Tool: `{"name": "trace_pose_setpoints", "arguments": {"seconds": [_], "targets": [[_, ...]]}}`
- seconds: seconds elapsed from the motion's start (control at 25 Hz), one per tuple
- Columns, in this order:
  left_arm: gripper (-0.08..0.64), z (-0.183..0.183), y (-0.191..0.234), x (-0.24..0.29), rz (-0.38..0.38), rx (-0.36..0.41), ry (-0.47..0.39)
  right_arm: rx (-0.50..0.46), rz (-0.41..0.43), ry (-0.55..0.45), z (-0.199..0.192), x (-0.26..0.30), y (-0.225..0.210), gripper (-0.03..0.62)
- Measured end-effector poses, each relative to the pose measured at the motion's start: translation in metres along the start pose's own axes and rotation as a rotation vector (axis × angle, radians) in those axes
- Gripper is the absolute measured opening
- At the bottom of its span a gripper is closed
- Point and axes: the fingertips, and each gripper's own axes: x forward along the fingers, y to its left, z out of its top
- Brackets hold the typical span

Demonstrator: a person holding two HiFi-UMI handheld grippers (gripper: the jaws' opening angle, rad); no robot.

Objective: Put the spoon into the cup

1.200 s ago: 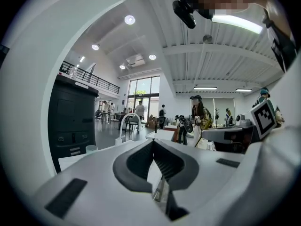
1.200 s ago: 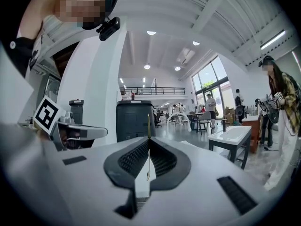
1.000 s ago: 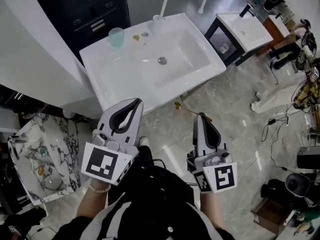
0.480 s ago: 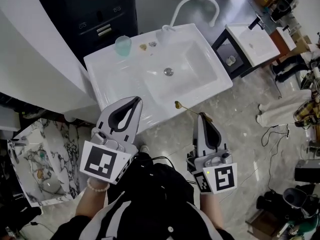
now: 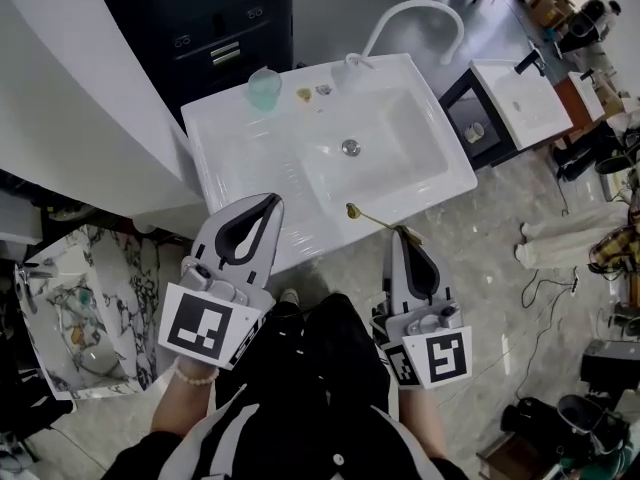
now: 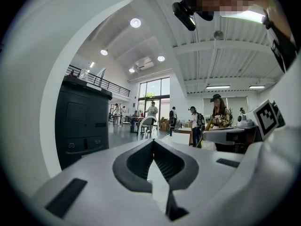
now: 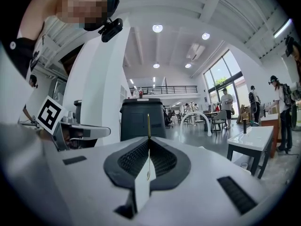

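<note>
Now R gripper [image 5: 402, 231] tight on spoon [image 5: 372, 219], prob. by handle; L gripper [image 5: 274, 201] closed.

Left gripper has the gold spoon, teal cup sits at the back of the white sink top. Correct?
No: the right gripper holds the gold spoon, per the right gripper view; the left gripper is shut, empty. The teal cup does sit at the back of the white sink top.

Head view: overhead, facing steeply down on a white sink [image 5: 230, 138], with the left gripper [image 5: 270, 200] and right gripper [image 5: 398, 232] nearest the lens. Left gripper view: level, close behind its own jaws, facing a black cabinet [image 6: 82, 121]. Right gripper view: likewise level, same cabinet ahead. Curved faucet [image 7: 194, 113]: shared by head and right gripper views.
</note>
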Motion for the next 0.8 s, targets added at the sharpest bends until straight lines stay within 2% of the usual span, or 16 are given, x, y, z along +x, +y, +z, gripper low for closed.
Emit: {"name": "trace_pose_setpoints", "arguments": {"seconds": [0.44, 0.6, 0.8], "targets": [[0.002, -0.004, 0.027, 0.000, 0.118, 0.012, -0.005, -0.006, 0.086, 0.019, -0.003, 0.033, -0.002, 0.008], [0.002, -0.008, 0.037, 0.004, 0.168, 0.009, 0.004, 0.014, 0.157, -0.018, 0.010, 0.053, 0.002, 0.008], [0.002, -0.009, 0.047, 0.015, 0.226, 0.002, 0.009, -0.030, 0.206, 0.018, 0.006, 0.078, -0.010, 0.008]]}}
